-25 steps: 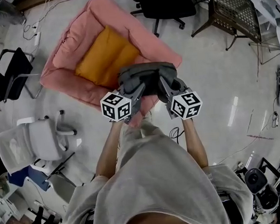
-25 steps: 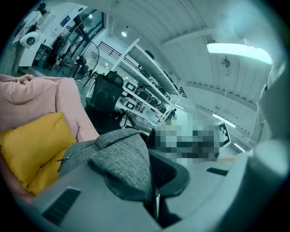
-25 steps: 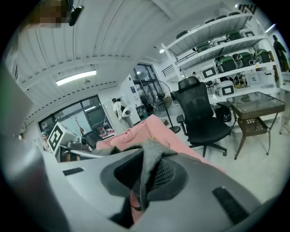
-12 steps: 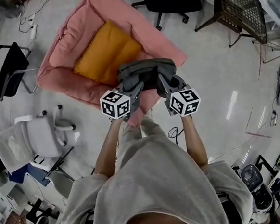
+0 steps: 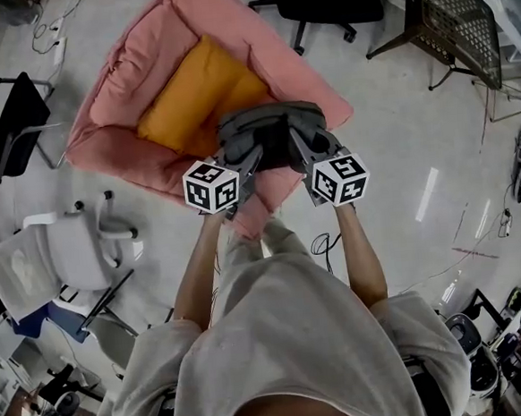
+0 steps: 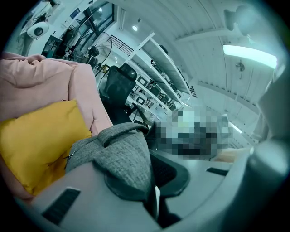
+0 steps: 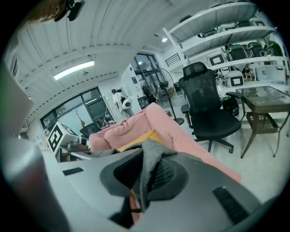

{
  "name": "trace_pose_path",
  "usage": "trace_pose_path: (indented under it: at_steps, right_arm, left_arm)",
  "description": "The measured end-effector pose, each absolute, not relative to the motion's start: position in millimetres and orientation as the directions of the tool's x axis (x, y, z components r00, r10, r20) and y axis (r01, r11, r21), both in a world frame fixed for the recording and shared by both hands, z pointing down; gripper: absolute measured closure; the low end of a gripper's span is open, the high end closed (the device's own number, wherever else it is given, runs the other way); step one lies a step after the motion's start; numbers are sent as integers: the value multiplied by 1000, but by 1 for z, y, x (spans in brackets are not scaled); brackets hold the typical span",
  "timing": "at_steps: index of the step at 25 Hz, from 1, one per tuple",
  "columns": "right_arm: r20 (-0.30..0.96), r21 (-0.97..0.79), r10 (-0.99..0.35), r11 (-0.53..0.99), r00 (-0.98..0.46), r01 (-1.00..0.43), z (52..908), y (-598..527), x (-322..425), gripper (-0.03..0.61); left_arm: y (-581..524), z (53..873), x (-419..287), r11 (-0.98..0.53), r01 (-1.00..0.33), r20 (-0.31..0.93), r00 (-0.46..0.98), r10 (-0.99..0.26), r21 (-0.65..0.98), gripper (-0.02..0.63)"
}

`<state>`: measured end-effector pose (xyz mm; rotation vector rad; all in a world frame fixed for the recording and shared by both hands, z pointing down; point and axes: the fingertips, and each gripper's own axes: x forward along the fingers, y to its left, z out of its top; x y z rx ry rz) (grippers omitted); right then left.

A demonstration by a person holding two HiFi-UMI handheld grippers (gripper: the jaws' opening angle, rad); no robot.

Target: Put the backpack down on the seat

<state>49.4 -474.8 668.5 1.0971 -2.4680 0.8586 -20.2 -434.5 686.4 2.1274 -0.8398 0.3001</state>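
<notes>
While the grey backpack hangs between the two tools, it sits over the near right edge of the pink seat, overlapping the near corner of the yellow cushion. Whether its underside already touches the padding, I can't tell from above.

Left gripper: pressed together on a fold of grey fabric, and its own view shows the cloth caught right between the jaws. Right gripper: same story, pinching a narrow grey strip of the bag with the jaws almost closed around it.

Now the worry. The bag looks to be over the seat's near rim, not its middle, so letting go here could send it sliding off the padded edge to the floor. Both holds are on thin cloth, so a slip on one side would swing the bag sideways. If one side releases before the other, it may topple. The soft cushion could also tip it as it lands. Carrying it farther over the cushion looks the safer call.

The count: one backpack, two grippers, one pink seat, one yellow cushion. Around them, one black swivel chair beyond the seat, one brown mesh chair far right, one white swivel chair near left, one black chair far left.
</notes>
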Motion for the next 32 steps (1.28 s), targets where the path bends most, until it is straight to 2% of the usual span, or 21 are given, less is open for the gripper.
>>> trace_pose_path:
  at_steps: [32]
  right_arm:
    - [565,-325,-522,571,-638,-754,724,-564,16,509]
  left_arm:
    - [-518,742,-53,-423,-692,520,720,-459,585,577]
